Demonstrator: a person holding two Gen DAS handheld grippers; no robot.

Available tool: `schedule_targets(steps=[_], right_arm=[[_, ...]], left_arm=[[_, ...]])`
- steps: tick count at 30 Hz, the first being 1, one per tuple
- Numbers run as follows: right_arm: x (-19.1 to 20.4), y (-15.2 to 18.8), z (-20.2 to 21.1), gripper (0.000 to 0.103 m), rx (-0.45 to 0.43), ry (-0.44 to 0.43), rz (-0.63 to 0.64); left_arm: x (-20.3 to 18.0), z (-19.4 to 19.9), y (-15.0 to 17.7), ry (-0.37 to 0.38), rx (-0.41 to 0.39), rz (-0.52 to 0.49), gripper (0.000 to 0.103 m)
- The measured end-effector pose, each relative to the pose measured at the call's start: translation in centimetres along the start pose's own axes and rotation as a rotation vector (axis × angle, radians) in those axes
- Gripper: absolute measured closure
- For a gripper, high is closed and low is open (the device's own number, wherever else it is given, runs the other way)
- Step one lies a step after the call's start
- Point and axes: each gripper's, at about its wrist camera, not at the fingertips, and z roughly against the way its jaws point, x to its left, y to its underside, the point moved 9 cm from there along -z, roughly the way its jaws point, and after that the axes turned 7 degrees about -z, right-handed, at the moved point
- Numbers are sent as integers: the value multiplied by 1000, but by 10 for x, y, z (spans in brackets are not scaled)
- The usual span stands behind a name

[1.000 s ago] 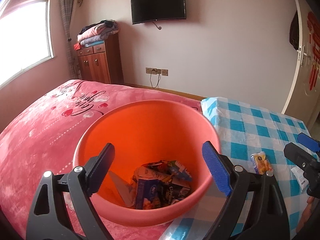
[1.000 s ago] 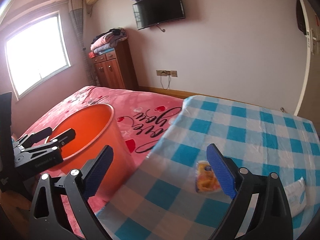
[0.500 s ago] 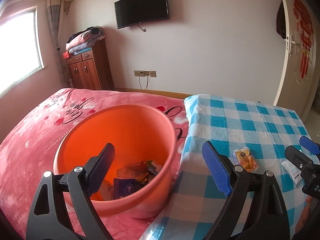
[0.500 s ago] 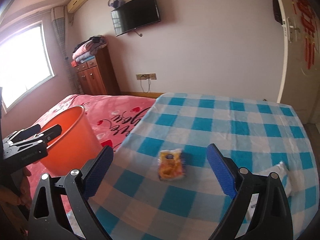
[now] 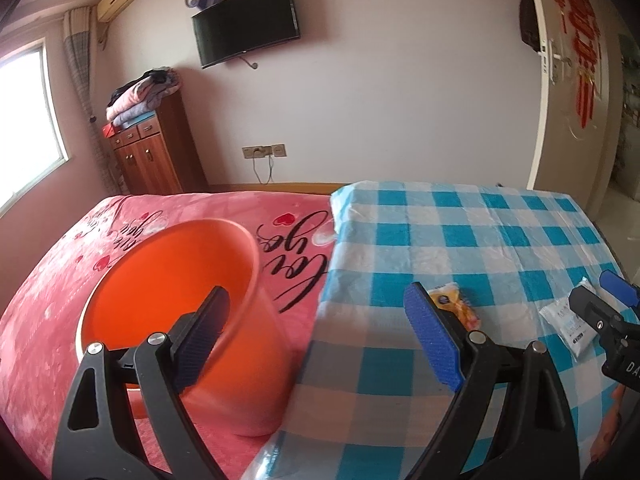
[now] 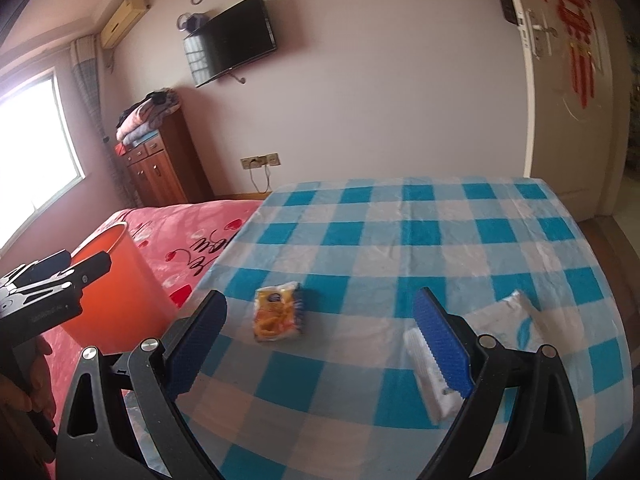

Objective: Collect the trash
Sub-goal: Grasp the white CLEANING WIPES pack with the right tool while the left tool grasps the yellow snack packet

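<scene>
Left wrist view: left gripper [image 5: 316,336] spread wide, grasping nothing. Orange bin [image 5: 176,300] at 9 o'clock on the pink bed [image 5: 48,280]. Yellow snack packet [image 5: 460,306] at 2 o'clock on the checked tabletop [image 5: 460,232], partly hidden by the right pad.

Right wrist view: right gripper [image 6: 320,340] released, empty. Packet [image 6: 278,316] at 11 o'clock; white wrapper [image 6: 430,384] behind the right pad.

Wall television [image 5: 246,22], wooden cabinet [image 5: 150,152]

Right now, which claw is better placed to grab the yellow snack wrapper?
Right. The right claw is open with the yellow snack wrapper lying just ahead between its fingers; the left claw faces the orange bin.
</scene>
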Motion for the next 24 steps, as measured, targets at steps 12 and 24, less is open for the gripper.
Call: schedule_targets(steps=[12,24], right_arm=[[-58,13,6,10,9,35,-105],[-138,35,9,10,53,68,-351]], left_arm=[[-54,-8,2,51,21,-68,14],[-109,-39,38,256,127,-27,14]])
